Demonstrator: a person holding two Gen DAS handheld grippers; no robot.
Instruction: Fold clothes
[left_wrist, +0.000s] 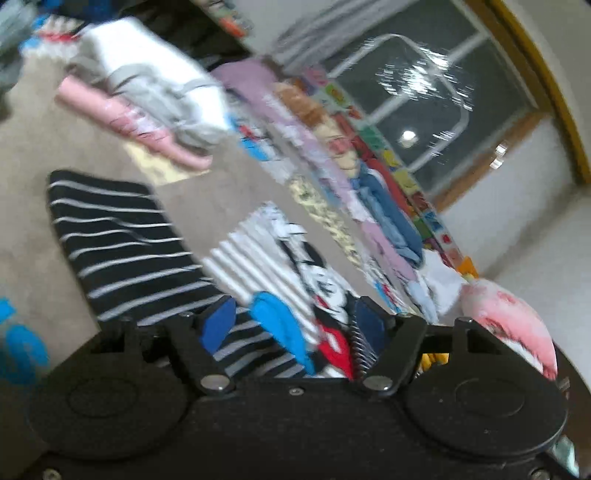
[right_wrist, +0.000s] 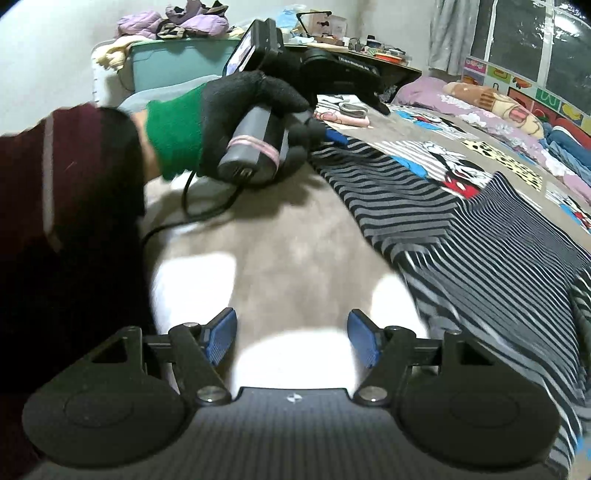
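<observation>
1. Left wrist view is blurred; I see my left claw with its blue pads spread apart and nothing between them, hovering over the striped garment on the bed.
2. Right wrist view: my right claw is also spread wide and empty above the beige bedcover.
3. That striped garment lies flat, to the right of this claw.
4. A gloved hand grips the other handle, near the garment's far end.
</observation>
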